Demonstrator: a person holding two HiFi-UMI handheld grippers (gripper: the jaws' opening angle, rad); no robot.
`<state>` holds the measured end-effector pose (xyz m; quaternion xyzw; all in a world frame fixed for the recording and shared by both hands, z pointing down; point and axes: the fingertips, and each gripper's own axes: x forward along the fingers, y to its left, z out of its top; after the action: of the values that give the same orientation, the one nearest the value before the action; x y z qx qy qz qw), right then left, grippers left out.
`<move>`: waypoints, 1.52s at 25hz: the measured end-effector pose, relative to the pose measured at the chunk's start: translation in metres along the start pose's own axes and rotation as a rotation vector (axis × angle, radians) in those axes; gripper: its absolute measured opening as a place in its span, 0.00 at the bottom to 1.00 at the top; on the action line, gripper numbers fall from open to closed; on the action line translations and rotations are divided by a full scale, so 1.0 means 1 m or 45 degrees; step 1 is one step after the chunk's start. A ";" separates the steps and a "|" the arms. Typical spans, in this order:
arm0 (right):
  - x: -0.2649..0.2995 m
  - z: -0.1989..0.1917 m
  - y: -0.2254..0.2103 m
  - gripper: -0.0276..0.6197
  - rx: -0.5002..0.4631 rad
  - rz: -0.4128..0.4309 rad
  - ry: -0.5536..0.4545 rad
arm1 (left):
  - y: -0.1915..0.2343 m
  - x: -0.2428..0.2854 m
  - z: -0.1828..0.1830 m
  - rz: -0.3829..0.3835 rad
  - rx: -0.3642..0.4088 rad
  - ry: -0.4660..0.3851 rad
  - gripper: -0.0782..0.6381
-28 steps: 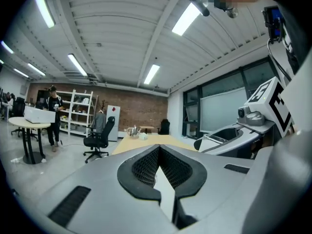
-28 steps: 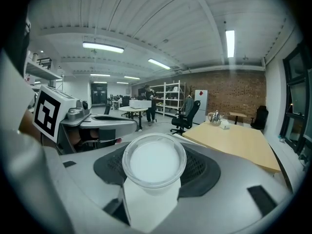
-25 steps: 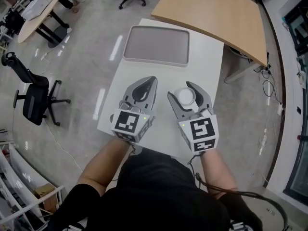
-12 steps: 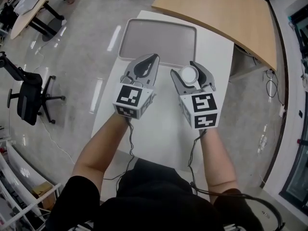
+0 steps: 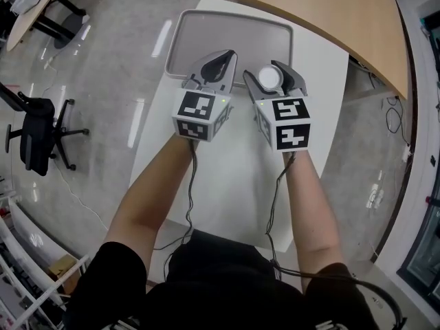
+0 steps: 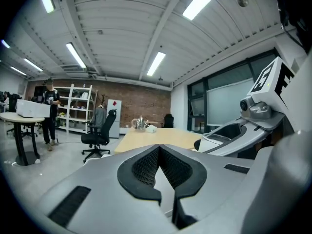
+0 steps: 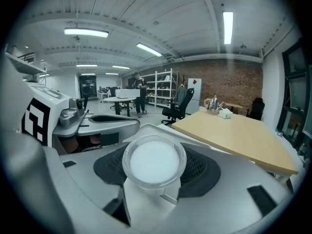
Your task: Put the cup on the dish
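A small clear plastic cup (image 5: 269,79) (image 7: 154,163) sits upright between the jaws of my right gripper (image 5: 267,72) (image 7: 155,156), which is shut on it. It hangs over the white table (image 5: 234,177), at the near edge of the grey tray-like dish (image 5: 206,26). My left gripper (image 5: 229,53) (image 6: 158,148) is beside it on the left, shut with nothing between its pads, its tips just over the dish's near rim. The dish shows nothing in it.
A curved wooden table (image 5: 330,12) (image 7: 234,133) stands behind and to the right of the white one. Office chairs (image 5: 34,129) (image 6: 100,133) and other desks stand on the glossy floor to the left. A person stands far off by shelves.
Both grippers have moved forward across the white table toward the dish. The cup has stayed in the right gripper throughout.
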<state>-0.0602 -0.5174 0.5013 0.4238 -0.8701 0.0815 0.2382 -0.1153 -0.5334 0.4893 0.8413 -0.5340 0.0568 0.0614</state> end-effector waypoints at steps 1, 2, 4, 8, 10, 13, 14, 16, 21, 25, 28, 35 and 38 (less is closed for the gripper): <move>0.008 -0.002 -0.003 0.45 0.004 -0.004 0.003 | 0.003 0.006 -0.005 0.004 -0.001 0.002 0.11; 0.015 -0.003 -0.007 0.45 0.007 -0.009 0.006 | 0.006 0.013 -0.010 0.009 -0.004 0.005 0.11; 0.027 -0.007 -0.015 0.45 0.009 -0.016 0.018 | 0.011 0.025 -0.018 0.017 -0.018 0.014 0.11; 0.052 -0.015 -0.027 0.45 0.003 -0.025 0.052 | 0.022 0.046 -0.032 0.024 -0.025 0.034 0.11; 0.064 -0.020 -0.033 0.45 0.008 -0.029 0.067 | 0.028 0.056 -0.038 0.025 -0.018 0.041 0.11; 0.082 -0.028 -0.041 0.45 0.014 -0.036 0.085 | 0.035 0.071 -0.046 0.017 -0.013 0.044 0.11; 0.087 -0.029 -0.044 0.45 0.017 -0.038 0.091 | 0.037 0.076 -0.048 0.016 -0.015 0.045 0.11; 0.098 -0.032 -0.051 0.45 0.026 -0.044 0.102 | 0.042 0.087 -0.052 0.018 -0.027 0.052 0.11; 0.123 -0.042 -0.063 0.45 0.057 -0.052 0.130 | 0.049 0.109 -0.062 0.012 -0.040 0.085 0.11; 0.141 -0.050 -0.063 0.45 0.050 -0.043 0.175 | 0.054 0.116 -0.070 0.010 -0.044 0.113 0.11; 0.147 -0.053 -0.066 0.45 0.067 -0.032 0.186 | 0.055 0.122 -0.073 0.005 -0.059 0.131 0.11; 0.150 -0.051 -0.065 0.45 0.096 0.001 0.182 | 0.057 0.125 -0.072 0.011 -0.065 0.130 0.11; 0.145 -0.041 -0.062 0.45 0.064 0.010 0.148 | 0.059 0.122 -0.072 0.016 -0.092 0.131 0.11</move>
<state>-0.0744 -0.6438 0.6036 0.4209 -0.8541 0.1287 0.2772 -0.1192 -0.6548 0.5820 0.8312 -0.5371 0.0811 0.1188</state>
